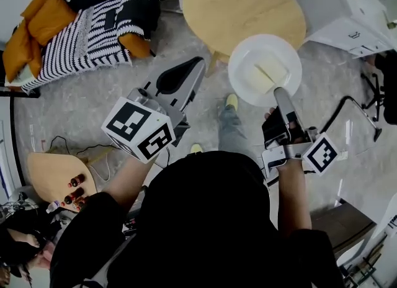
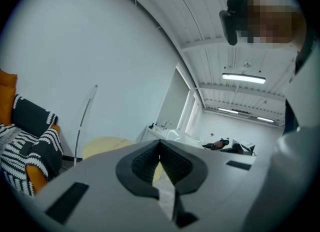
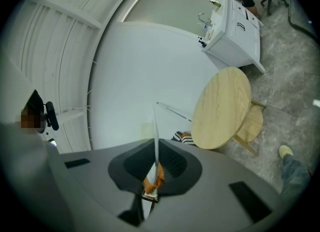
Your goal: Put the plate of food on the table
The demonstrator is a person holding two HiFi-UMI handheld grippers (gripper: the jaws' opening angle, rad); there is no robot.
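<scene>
A white plate (image 1: 265,69) carries a pale yellow slab of food (image 1: 268,72). My right gripper (image 1: 280,92) is shut on its near rim and holds it level, partly over the near edge of the round wooden table (image 1: 242,7). In the right gripper view the plate (image 3: 154,131) shows edge-on as a thin white line between the closed jaws of the right gripper (image 3: 156,153), with the table (image 3: 222,108) ahead. My left gripper (image 1: 195,66) is shut and empty, left of the plate, over the floor. In its own view the left gripper (image 2: 160,146) holds nothing, and the table (image 2: 102,146) lies beyond.
A sofa (image 1: 93,20) with a striped blanket and orange cushions stands at the upper left. A white cabinet (image 1: 347,13) is at the upper right. A small wooden side table (image 1: 59,178) with small bottles sits at lower left. A stool (image 3: 250,123) is under the round table.
</scene>
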